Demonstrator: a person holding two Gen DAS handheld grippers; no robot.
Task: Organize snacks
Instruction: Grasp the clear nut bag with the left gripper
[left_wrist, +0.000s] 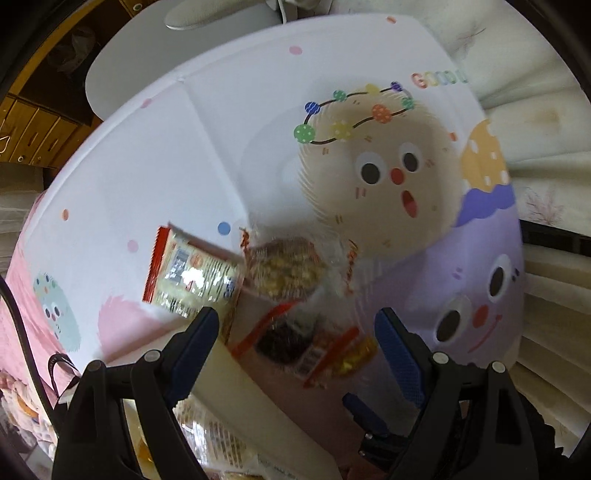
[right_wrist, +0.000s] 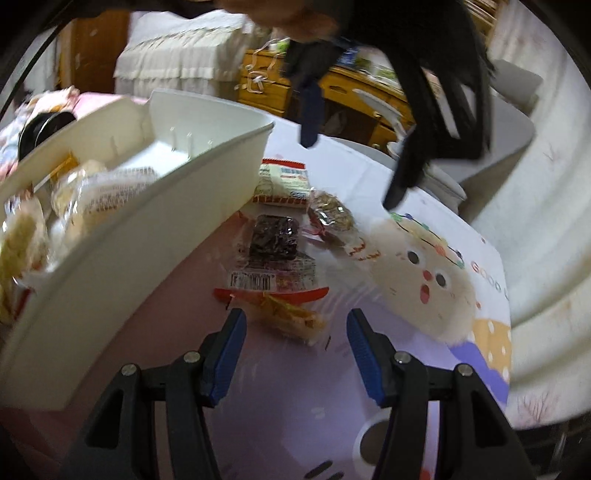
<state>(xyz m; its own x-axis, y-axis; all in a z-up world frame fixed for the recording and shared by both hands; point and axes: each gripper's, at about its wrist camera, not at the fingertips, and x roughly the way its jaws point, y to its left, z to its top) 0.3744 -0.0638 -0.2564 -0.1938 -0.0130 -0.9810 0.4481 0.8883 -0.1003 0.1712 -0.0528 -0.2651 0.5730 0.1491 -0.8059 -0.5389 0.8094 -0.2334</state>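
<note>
Now both tools hang released over the counter (left_wrist: 229, 122): left tool (left_wrist: 295, 332) and right tool (right_wrist: 295, 343) above loose snack packets (right_wrist: 275, 240) beside the white bin (right_wrist: 155, 206).

We cannot read the print on the snack packets (left_wrist: 192, 273), smeared by motion blur. The bin (right_wrist: 147, 236) runs off the left edge, its contents a pale smear. The word on the tabletop (right_wrist: 295, 413) is cut short by the rim. The person's hand (right_wrist: 291, 22) is cropped at the top.
</note>
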